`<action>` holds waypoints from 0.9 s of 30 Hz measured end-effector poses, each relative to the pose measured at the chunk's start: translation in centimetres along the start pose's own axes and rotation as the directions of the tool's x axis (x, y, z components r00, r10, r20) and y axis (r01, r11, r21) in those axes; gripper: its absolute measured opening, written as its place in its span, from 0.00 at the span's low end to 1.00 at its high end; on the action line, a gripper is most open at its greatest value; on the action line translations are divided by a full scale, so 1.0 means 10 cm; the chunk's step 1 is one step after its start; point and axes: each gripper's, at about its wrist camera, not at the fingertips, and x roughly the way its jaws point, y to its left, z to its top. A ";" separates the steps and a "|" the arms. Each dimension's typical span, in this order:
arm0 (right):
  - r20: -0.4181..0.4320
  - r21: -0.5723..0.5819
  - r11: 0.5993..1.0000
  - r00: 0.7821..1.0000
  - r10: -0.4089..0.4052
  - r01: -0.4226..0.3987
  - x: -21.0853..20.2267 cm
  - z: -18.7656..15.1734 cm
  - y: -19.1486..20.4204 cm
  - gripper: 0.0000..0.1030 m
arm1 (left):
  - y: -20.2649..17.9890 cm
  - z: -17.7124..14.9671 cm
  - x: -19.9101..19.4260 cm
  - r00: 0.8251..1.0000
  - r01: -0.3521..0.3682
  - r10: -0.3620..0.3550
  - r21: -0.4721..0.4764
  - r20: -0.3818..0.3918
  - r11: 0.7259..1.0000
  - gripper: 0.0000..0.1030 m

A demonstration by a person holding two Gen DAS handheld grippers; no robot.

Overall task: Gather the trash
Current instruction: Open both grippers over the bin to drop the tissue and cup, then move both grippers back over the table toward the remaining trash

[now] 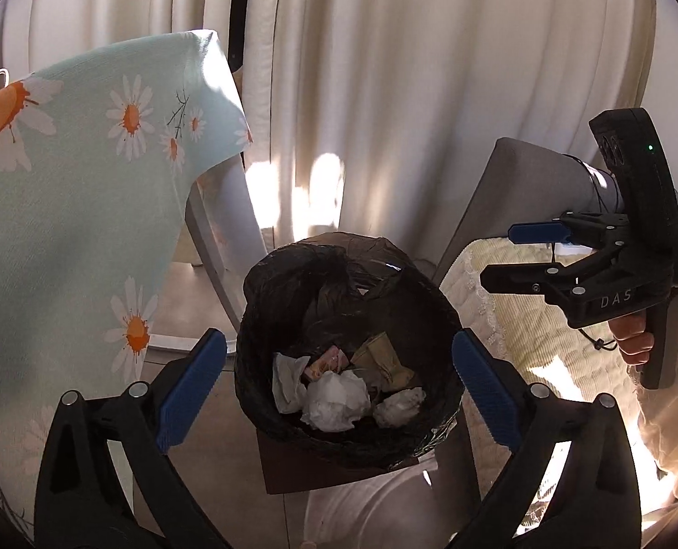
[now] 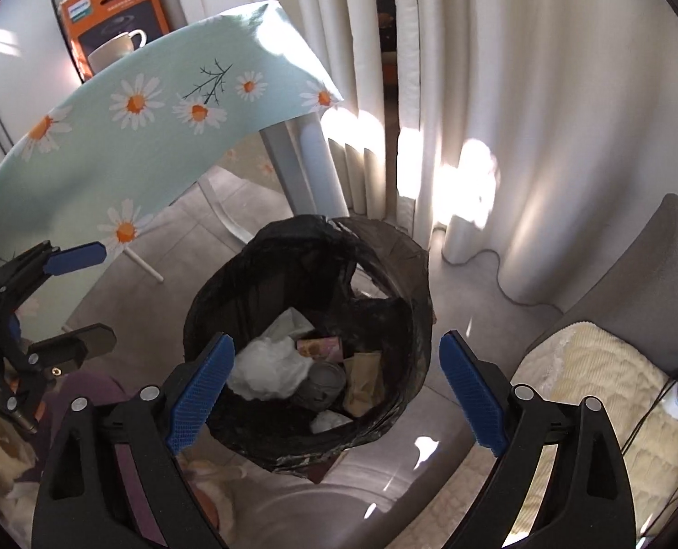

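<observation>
A waste bin lined with a black bag stands on the floor below both grippers. Inside lie crumpled white tissues, tan wrappers, a pink wrapper and a metal can. My left gripper hangs over the bin, jaws wide open with nothing between the blue pads. My right gripper is also open and empty above the bin; a hand holds its handle.
A table under a mint daisy cloth stands to the left, with a white cup and an orange box on it. White curtains hang behind. A grey seat with a cream cushion is at the right.
</observation>
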 end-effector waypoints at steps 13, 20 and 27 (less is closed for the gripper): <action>0.089 -0.068 0.997 0.996 -0.025 0.031 -0.43 0.06 0.26 0.84 | -0.09 -0.07 -0.60 0.996 0.049 -0.047 -0.023 0.080 0.999 0.94; 0.171 -0.067 0.998 0.985 0.011 0.000 -0.73 0.20 0.44 0.84 | -0.09 -0.01 -1.10 0.984 0.049 -0.039 -0.055 0.174 0.997 0.94; 0.234 -0.149 0.989 0.972 0.040 -0.005 -0.94 0.35 0.81 0.84 | 0.00 0.06 -1.80 0.952 -0.042 0.060 -0.066 0.300 0.997 0.94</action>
